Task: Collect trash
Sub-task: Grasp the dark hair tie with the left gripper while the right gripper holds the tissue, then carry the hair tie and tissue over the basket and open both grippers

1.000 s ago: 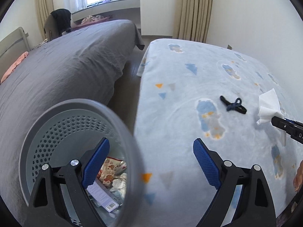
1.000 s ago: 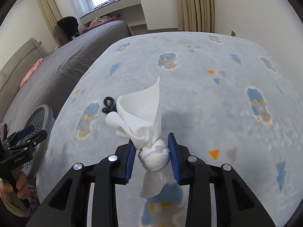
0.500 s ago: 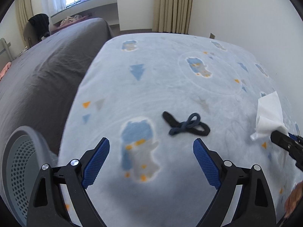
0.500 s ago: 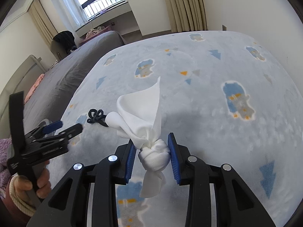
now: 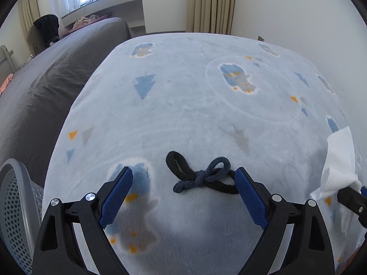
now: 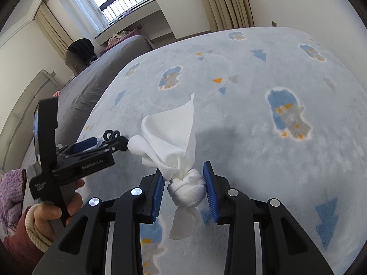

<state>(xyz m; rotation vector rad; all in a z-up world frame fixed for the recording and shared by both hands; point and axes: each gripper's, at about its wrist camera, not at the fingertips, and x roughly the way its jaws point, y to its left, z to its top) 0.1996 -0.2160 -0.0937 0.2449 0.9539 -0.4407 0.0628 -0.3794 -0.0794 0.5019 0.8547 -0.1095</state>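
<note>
My left gripper is open and empty, low over the pale blue patterned blanket. A knotted pair of hair ties, one black and one dark blue, lies on the blanket between its fingertips, toward the right finger. My right gripper is shut on a knotted white tissue and holds it above the blanket. The tissue also shows at the right edge of the left wrist view. The left gripper shows in the right wrist view, with the hair ties just beyond it.
A grey perforated trash basket stands at the lower left, beside the blanket's edge. A bed with a dark grey cover lies to the left. Curtains and a window are at the far wall.
My left gripper has swung right from above the basket and closed in on the hair ties, which now lie between its fingers. My right gripper still holds the tissue and has tilted.
</note>
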